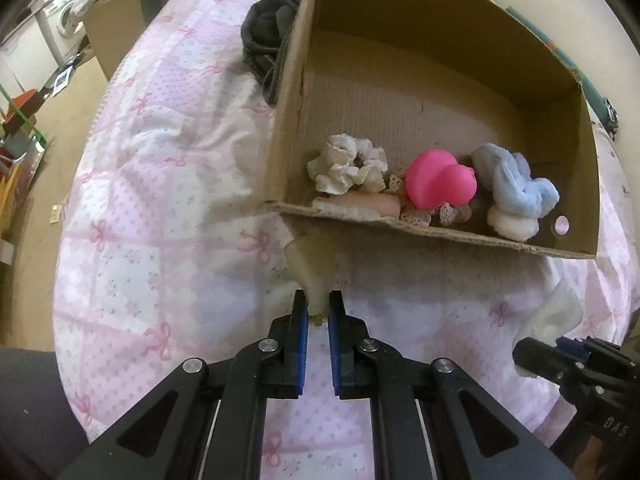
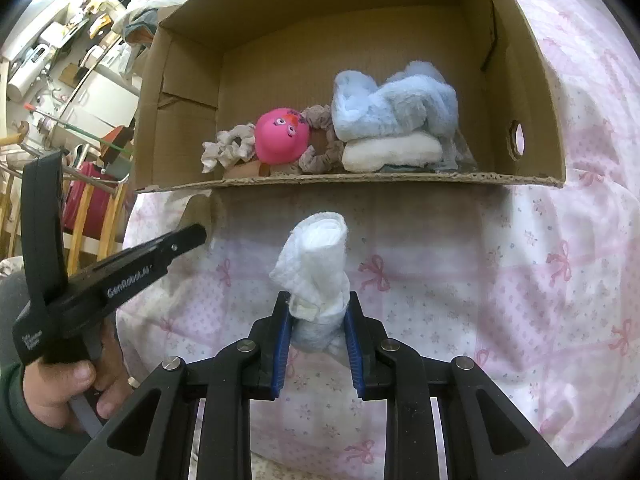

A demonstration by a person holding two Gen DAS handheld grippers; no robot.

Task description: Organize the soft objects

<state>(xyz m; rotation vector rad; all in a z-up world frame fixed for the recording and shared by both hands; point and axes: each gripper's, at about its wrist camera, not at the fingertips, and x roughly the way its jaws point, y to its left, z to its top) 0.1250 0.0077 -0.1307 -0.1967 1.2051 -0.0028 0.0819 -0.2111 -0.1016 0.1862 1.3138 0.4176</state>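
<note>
An open cardboard box point(image 1: 440, 236) lies on the pink quilt; it also shows in the right wrist view point(image 2: 360, 178). Inside are a cream scrunchie point(image 1: 348, 164), a pink squishy toy point(image 1: 438, 182), a fluffy blue cloth point(image 1: 516, 184) on a white roll point(image 1: 512, 226). My left gripper point(image 1: 318, 300) is shut on a small cream soft piece point(image 1: 310, 268) just before the box's front edge. My right gripper point(image 2: 318, 304) is shut on a rolled white cloth point(image 2: 318, 260), held above the quilt in front of the box. The right gripper also shows in the left wrist view point(image 1: 568, 356).
A dark grey garment point(image 1: 268, 36) lies on the quilt behind the box's left wall. The bed's left edge drops to a floor with a cardboard box point(image 1: 114, 36) and clutter. Wooden chair legs point(image 2: 92, 216) stand left of the bed.
</note>
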